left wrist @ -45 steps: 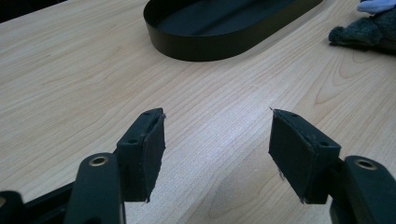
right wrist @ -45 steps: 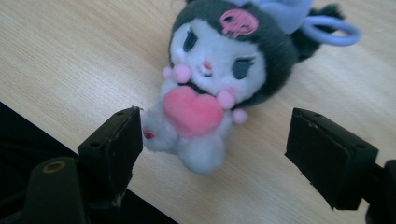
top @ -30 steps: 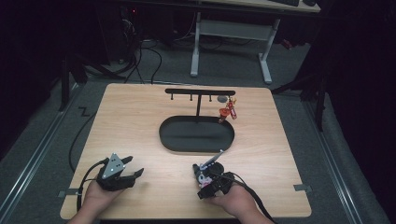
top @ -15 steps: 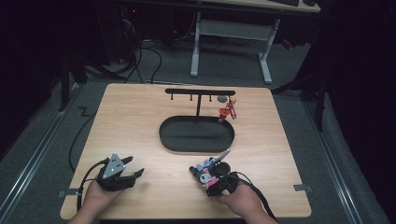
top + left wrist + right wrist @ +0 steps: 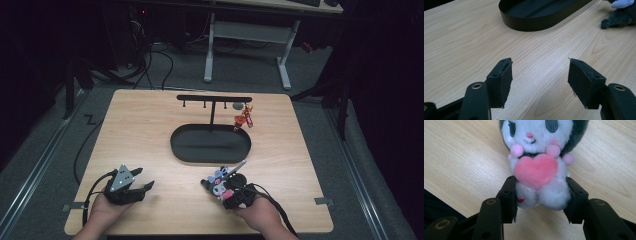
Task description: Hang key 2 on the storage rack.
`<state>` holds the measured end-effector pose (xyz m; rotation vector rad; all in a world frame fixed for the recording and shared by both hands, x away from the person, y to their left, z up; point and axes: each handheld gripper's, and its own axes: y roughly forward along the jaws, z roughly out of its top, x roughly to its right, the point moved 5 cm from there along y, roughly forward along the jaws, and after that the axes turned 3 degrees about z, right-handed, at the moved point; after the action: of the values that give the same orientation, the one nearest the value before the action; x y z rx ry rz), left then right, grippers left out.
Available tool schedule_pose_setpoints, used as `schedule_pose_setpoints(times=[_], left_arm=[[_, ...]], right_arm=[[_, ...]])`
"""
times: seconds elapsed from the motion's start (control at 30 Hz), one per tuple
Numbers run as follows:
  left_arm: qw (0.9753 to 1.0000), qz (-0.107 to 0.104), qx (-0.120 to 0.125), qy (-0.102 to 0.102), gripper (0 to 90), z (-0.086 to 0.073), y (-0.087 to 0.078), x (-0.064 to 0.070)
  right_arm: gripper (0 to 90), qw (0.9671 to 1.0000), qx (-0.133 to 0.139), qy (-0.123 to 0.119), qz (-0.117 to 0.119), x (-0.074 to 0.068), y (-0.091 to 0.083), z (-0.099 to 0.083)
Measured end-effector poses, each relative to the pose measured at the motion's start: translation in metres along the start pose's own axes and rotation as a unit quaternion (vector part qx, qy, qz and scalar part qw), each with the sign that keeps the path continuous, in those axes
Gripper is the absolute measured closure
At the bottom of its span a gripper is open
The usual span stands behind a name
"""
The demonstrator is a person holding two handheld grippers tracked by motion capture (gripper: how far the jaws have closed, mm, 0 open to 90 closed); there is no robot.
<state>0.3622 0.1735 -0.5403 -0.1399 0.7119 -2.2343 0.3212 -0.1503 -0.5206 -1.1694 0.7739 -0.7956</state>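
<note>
A small plush toy (image 5: pixel 536 167) with a white face, dark ears and a pink heart lies on the wooden table (image 5: pixel 150 130), near the front right. My right gripper (image 5: pixel 541 200) is shut on its lower body, one jaw pressing each side. From above, the right gripper (image 5: pixel 229 190) and the plush toy (image 5: pixel 219 180) sit just in front of the black oval tray (image 5: pixel 176 146). A thin silver piece sticks up from the toy toward the tray. My left gripper (image 5: pixel 146 188) rests at the front left, open. In its own view the left gripper (image 5: pixel 540 80) holds nothing.
Behind the tray stands a black T-shaped rack (image 5: pixel 214 99) with hooks. A red charm (image 5: pixel 245 119) hangs from its right end. The tray's wall (image 5: pixel 536 23) and the plush toy (image 5: pixel 621 15) show ahead of the left jaws. Desk legs and cables lie beyond the table.
The right hand has shifted slightly right and turned with the plush, whose silver piece now points toward the tray. The left gripper has stayed put.
</note>
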Motion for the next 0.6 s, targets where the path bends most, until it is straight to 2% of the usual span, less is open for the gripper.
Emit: schedule_pose_setpoints(times=[0.33, 0.37, 0.5, 0.53, 0.57, 0.6], left_arm=[[1.0000, -0.002, -0.002, 0.001, 36.2, 0.000, 0.001, 0.001], [1.0000, -0.002, -0.002, 0.002, 36.2, 0.000, 0.001, 0.001], [1.0000, -0.002, -0.002, 0.002, 36.2, 0.000, 0.001, 0.001], [1.0000, -0.003, -0.003, 0.002, 36.2, 0.000, 0.001, 0.001], [1.0000, -0.003, -0.002, 0.002, 36.2, 0.000, 0.001, 0.001], [1.0000, -0.003, -0.003, 0.002, 36.2, 0.000, 0.001, 0.001]], right_arm=[[52.5, 0.9997, 0.018, 0.014, 0.004, 0.010, -0.021, 0.006], [52.5, 0.9996, 0.019, 0.021, 0.008, 0.010, -0.023, 0.006], [52.4, 0.9994, 0.022, 0.027, 0.008, 0.014, -0.029, 0.008], [52.4, 0.9991, 0.020, 0.038, 0.006, 0.014, -0.031, 0.008], [52.4, 0.9993, 0.021, 0.032, 0.006, 0.016, -0.032, 0.008], [52.4, 0.9992, 0.019, 0.035, 0.005, 0.017, -0.034, 0.009]])
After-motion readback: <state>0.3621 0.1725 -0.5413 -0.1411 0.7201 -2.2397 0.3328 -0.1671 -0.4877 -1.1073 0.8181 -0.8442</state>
